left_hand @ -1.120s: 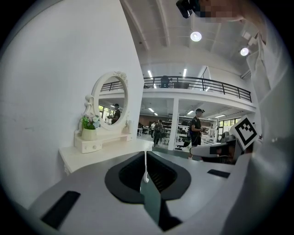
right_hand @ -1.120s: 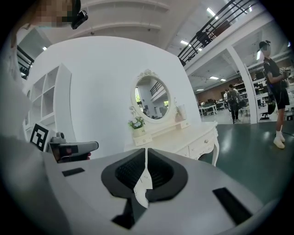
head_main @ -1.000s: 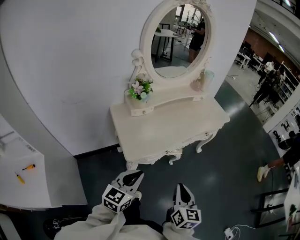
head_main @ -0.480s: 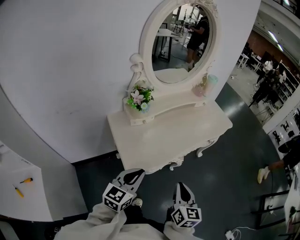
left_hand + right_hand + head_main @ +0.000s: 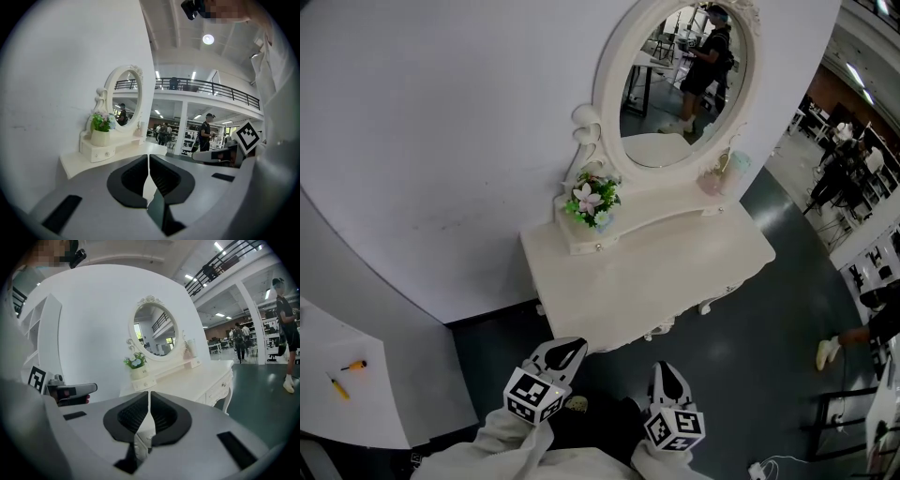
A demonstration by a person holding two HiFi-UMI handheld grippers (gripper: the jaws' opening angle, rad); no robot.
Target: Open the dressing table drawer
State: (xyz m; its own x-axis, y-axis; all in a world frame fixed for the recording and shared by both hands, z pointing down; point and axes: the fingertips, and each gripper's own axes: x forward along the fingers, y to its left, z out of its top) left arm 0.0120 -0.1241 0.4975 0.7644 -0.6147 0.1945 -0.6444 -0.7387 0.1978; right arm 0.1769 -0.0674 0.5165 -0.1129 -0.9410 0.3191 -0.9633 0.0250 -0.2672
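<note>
Left tongs (image 5: 565, 353), right tongs (image 5: 667, 377) level (closed).

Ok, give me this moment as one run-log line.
left gripper: shut, empty | right gripper: shut, empty | dressing table: ahead, untouched | drawer: closed

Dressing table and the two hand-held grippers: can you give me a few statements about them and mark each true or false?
1. A flower pot stands on the dressing table, to the left of the mirror. True.
2. The left gripper is clamped on a drawer knob. False: its jaws are together with nothing between them.
3. The right gripper is shut and empty. True.
4. The mirror is rectangular. False: it is oval, in a white carved frame.
</note>
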